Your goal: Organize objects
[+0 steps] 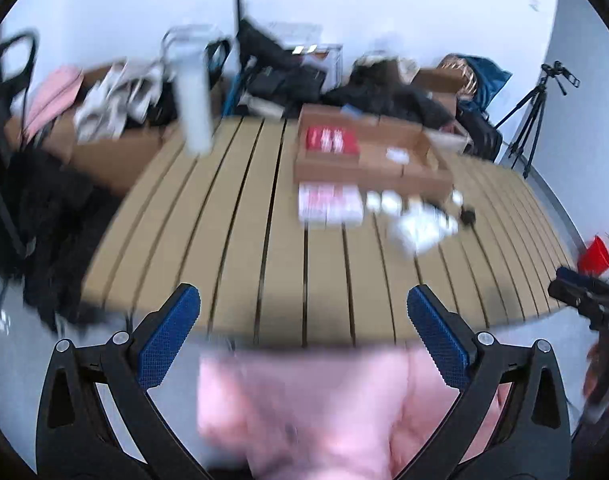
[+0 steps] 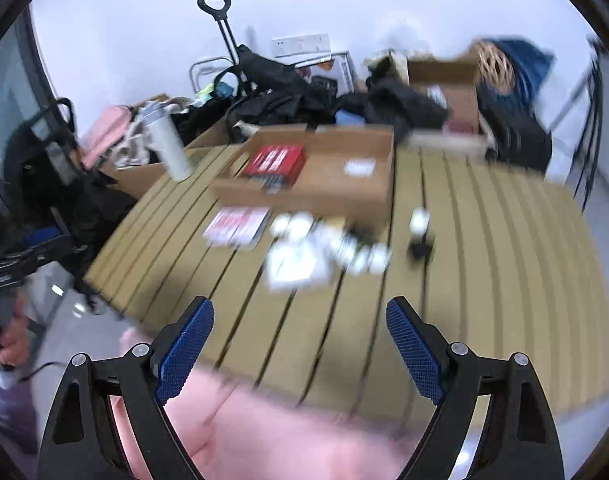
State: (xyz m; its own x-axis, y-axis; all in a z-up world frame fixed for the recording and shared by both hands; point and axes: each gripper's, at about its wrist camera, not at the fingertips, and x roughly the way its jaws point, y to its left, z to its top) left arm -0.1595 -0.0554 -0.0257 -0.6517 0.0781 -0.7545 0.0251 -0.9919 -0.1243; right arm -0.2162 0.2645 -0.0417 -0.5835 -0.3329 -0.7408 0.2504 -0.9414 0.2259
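A slatted wooden table (image 1: pixel 240 240) (image 2: pixel 484 260) holds an open cardboard box (image 1: pixel 368 160) (image 2: pixel 336 184) with a red pack (image 1: pixel 330 140) (image 2: pixel 276 160) inside. In front of the box lie a red-and-white pack (image 1: pixel 330 204) (image 2: pixel 238 222), several small white items (image 1: pixel 420 224) (image 2: pixel 328 248) and a small black object (image 1: pixel 468 216) (image 2: pixel 422 246). My left gripper (image 1: pixel 304 320) is open and empty above the table's near edge. My right gripper (image 2: pixel 300 332) is open and empty over the near edge. Both views are blurred.
A white bottle (image 1: pixel 194 108) (image 2: pixel 168 144) stands at the table's far left. Bags, boxes and a trolley (image 2: pixel 224 40) crowd the floor behind. A tripod (image 1: pixel 532 116) stands at the right. Pink cloth (image 1: pixel 304 412) (image 2: pixel 272 436) lies below the grippers.
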